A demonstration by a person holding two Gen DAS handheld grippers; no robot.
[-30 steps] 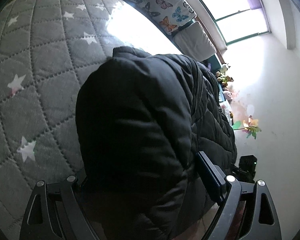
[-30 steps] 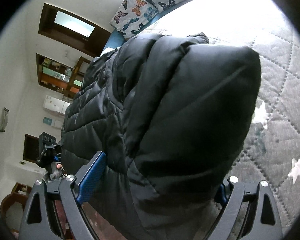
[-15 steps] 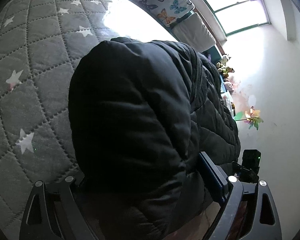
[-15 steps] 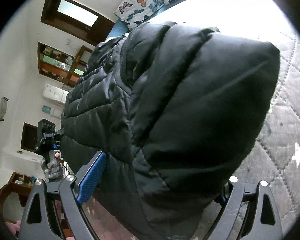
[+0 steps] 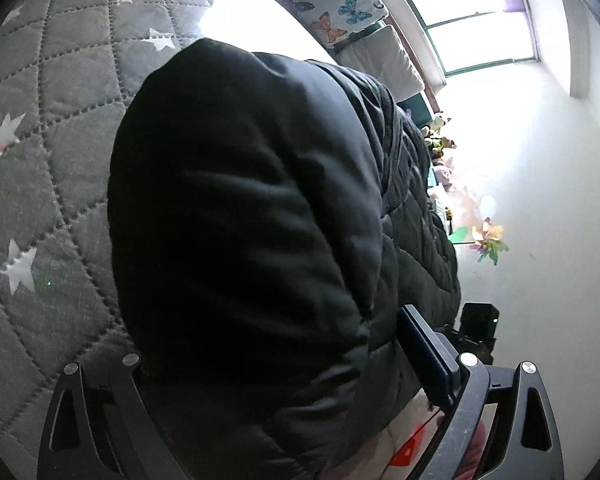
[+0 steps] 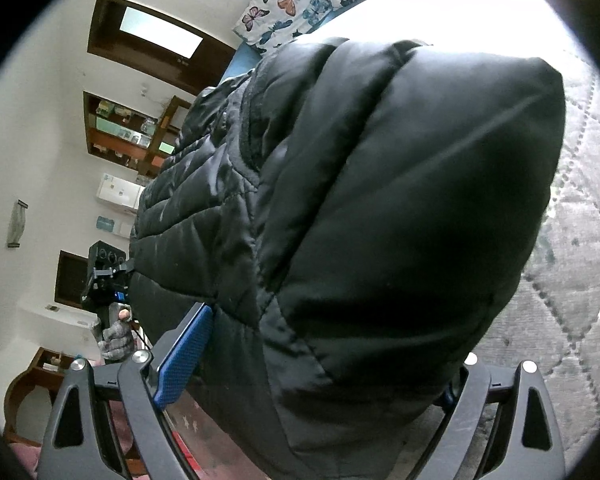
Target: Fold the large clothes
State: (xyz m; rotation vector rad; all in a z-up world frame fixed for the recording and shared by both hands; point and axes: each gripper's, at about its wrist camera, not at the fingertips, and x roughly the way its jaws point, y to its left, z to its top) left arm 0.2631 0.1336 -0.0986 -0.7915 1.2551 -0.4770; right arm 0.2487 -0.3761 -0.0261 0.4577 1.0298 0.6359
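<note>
A black puffer jacket lies bunched in a thick fold on a grey quilted bed cover with white stars. My left gripper stands wide around the fold's near edge. Its blue pad lies beside the fabric and its other finger is buried under the jacket. In the right wrist view the same jacket fills the frame. My right gripper also stands wide around it, the face of its blue pad mostly bare. The far finger is hidden by fabric.
Butterfly pillows and a bright window are at the bed's head. A gloved hand holding the left gripper's body shows left of the jacket. Wall shelves are beyond. The bed cover stretches right.
The jacket fold has grown larger in both views as the cameras came slightly nearer. The left jaws have widened a little. The right jaws look unchanged.
</note>
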